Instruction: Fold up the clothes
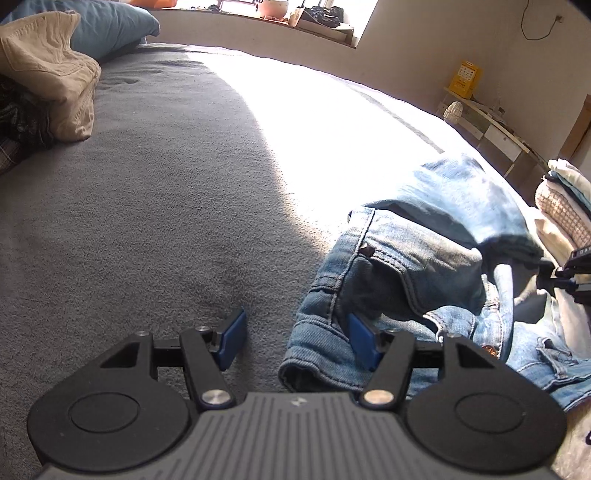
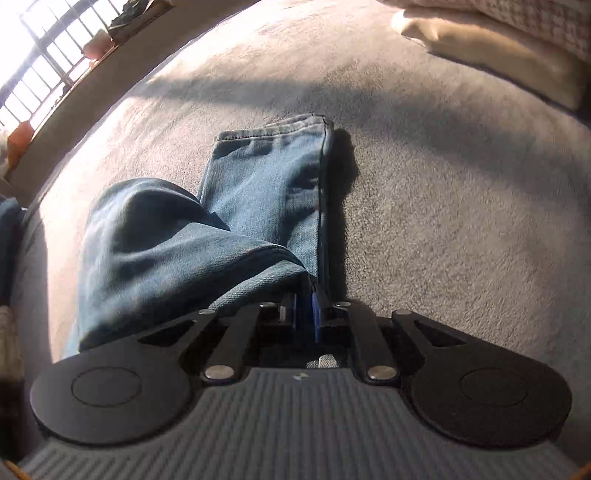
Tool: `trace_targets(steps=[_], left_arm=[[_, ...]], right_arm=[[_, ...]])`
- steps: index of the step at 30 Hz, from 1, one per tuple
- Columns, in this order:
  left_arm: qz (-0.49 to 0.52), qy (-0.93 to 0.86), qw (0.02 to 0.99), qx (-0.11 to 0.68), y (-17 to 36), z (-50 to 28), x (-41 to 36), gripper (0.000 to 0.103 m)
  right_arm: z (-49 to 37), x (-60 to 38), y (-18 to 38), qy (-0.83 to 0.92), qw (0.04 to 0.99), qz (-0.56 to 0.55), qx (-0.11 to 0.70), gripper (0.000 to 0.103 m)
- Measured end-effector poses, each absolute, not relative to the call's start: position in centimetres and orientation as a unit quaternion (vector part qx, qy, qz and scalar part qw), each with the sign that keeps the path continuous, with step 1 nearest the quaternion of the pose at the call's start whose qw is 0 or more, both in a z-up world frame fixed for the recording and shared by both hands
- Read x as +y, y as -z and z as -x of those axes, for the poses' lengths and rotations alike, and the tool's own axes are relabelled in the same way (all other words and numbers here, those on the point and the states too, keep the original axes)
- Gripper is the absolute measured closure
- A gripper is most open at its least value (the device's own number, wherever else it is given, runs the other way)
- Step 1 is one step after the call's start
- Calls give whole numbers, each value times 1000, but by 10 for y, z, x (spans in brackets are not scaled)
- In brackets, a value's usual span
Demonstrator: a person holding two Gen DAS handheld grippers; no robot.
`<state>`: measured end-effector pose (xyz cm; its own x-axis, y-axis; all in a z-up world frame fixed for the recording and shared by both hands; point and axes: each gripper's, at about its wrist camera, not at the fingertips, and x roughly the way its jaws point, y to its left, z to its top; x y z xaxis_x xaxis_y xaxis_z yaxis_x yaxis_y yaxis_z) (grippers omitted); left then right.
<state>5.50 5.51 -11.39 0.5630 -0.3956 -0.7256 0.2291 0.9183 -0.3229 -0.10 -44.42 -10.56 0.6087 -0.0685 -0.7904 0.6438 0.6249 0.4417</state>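
On the grey bed [image 1: 155, 206] lies 1 pair of blue jeans [image 1: 399, 266] near its right edge, with 1 stack of folded clothes [image 1: 565, 206] at that edge. At the far left corner sit 1 beige garment [image 1: 48, 70], 1 blue pillow [image 1: 110, 29] and 1 dark plaid garment [image 1: 18, 122]. 2 grippers show: the left gripper [image 1: 295, 339] and the right gripper [image 2: 304, 314]

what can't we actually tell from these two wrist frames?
- Right wrist view: how much denim the right gripper holds; the shut pads and linkage hide the pinched edge of the jeans.
- Left wrist view: whether the left gripper touches the jeans; its right pad overlaps the waistband, contact unclear.
- Left wrist view: the folded stack is cut off by the frame edge.
- Left wrist view: the sunlit part of the bed is blown out.
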Motion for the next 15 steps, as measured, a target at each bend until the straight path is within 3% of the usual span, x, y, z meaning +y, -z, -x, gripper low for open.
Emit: trace_targets(steps=[1,5,10,15], left_arm=[[111,182,874,436,113,-56,59,41],[157,194,854,456,114,-54,74,41],[175,196,837,480,112,-35,78,42],[229,199,810,503,116,-28,81,42]], right_arm=[[9,-445,108,209,813,-396,373,89],[28,-432,104,174,810,-401,390,48],[50,-415,104,119,777,-415,458,40],[80,-408,121,81,743,-464,476,37]])
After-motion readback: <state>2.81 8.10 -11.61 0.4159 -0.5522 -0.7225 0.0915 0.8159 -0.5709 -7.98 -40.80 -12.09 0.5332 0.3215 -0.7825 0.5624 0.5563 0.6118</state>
